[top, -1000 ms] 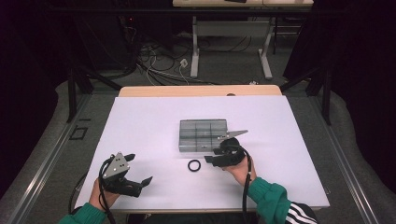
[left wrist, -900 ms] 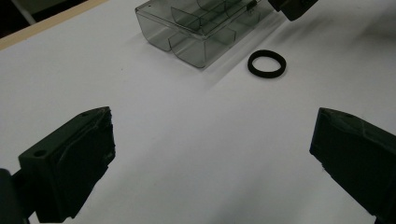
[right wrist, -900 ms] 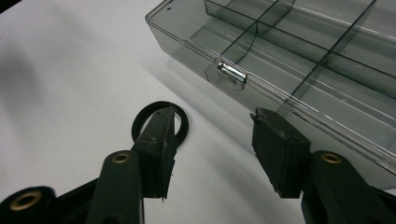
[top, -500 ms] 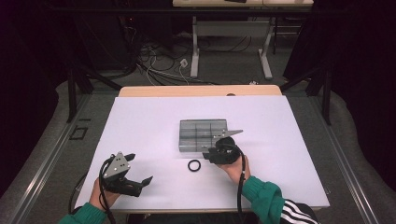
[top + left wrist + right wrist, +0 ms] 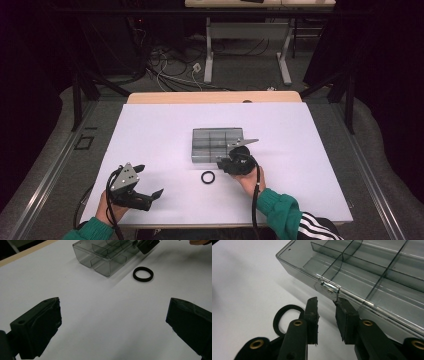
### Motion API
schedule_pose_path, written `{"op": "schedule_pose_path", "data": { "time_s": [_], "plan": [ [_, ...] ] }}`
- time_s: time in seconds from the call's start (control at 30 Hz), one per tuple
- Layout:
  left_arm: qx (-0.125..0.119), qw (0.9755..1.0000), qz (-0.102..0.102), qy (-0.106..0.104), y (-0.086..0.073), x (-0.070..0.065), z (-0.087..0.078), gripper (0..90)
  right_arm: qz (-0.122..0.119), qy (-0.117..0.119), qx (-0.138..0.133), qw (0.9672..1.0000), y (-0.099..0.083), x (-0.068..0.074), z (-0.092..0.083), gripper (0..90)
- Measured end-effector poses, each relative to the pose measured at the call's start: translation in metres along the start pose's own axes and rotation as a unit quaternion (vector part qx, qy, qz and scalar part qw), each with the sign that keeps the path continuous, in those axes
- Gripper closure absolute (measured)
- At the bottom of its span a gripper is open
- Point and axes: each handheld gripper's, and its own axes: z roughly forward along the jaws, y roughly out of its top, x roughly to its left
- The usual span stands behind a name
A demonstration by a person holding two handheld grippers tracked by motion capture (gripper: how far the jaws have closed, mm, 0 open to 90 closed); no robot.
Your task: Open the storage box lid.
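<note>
Box: a smoky grey, see-through plastic compartment box [image 5: 216,144], rectangular with thin glossy divider walls, is sitting near the middle of the worktop; a small shiny metal latch [image 5: 330,288] is showing on its near long wall.
Ring: a matte black rubber ring [image 5: 208,177], flat and round, is lying on the worktop just near of the box and apart from it, a little left of the right tongs.
Right tongs: the right tongs [image 5: 327,312], blocky black with brass-coloured rivets, are pointing at the latch; their jaws have just been closing and are now standing a narrow gap apart, with nothing between the pads, the tips just short of the box wall.
Left tongs: the left tongs [image 5: 112,322], black with rough-faced pads, are hovering wide apart over bare worktop at the near left, gripping nothing.
Worktop: a smooth, matte white sheet [image 5: 150,135] is covering the worktop, with a pale wooden edge showing along the far side.
</note>
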Motion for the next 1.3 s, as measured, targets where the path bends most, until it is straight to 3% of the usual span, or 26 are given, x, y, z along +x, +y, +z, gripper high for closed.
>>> {"op": "schedule_pose_path", "data": {
  "time_s": [0.5,1.13,1.3],
  "plan": [
    [-0.002,1.0,0.0,0.001,-0.0002,-0.0003,0.0003,0.1,0.022,0.002,-0.005,0.9997,-0.0005,-0.0036,0.0029,82.6],
    [-0.002,1.0,0.0,0.0,-0.0002,-0.001,0.0003,0.1,0.029,0.015,-0.02,0.9993,0.0019,-0.0055,-0.0015,83.2],
    [-0.002,1.0,0.001,0.0,-0.0001,-0.0011,0.0007,0.1,0.041,0.02,-0.028,0.9986,0.0032,-0.0073,-0.0034,83.3]
  ]
}}
